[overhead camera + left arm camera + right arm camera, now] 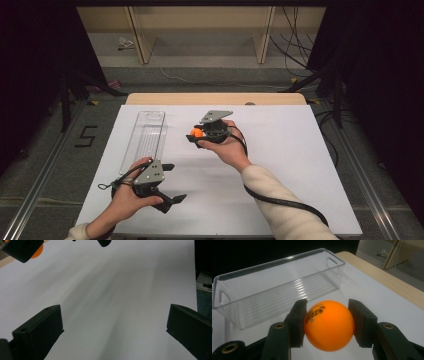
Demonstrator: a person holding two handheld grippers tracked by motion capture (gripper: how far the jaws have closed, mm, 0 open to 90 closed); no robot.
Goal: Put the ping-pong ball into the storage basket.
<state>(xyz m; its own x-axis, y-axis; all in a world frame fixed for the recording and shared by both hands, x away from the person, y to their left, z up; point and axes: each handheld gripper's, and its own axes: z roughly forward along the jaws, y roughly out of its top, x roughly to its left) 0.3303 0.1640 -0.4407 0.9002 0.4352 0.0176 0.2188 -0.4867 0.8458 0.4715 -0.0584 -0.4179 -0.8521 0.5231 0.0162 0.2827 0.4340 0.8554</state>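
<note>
My right gripper (pixel 329 326) has its jaws clamped on the orange ball (pixel 329 325), just beside the clear bin (pixel 274 290); my left gripper (pixel 167 182), nearer than the bin, holds its jaws apart, empty.

You have one orange ball (pixel 329 325) in front of you, and one clear plastic bin (pixel 274 285) on the table. You're holding two grippers, the left gripper (pixel 170 183) and the right gripper (pixel 196 135), one per hand.

Right gripper (pixel 196 134) raised mid-table, fingers (pixel 297 322) clamped; left gripper (pixel 172 182) low, fingers (pixel 40 332) wide apart.
</note>
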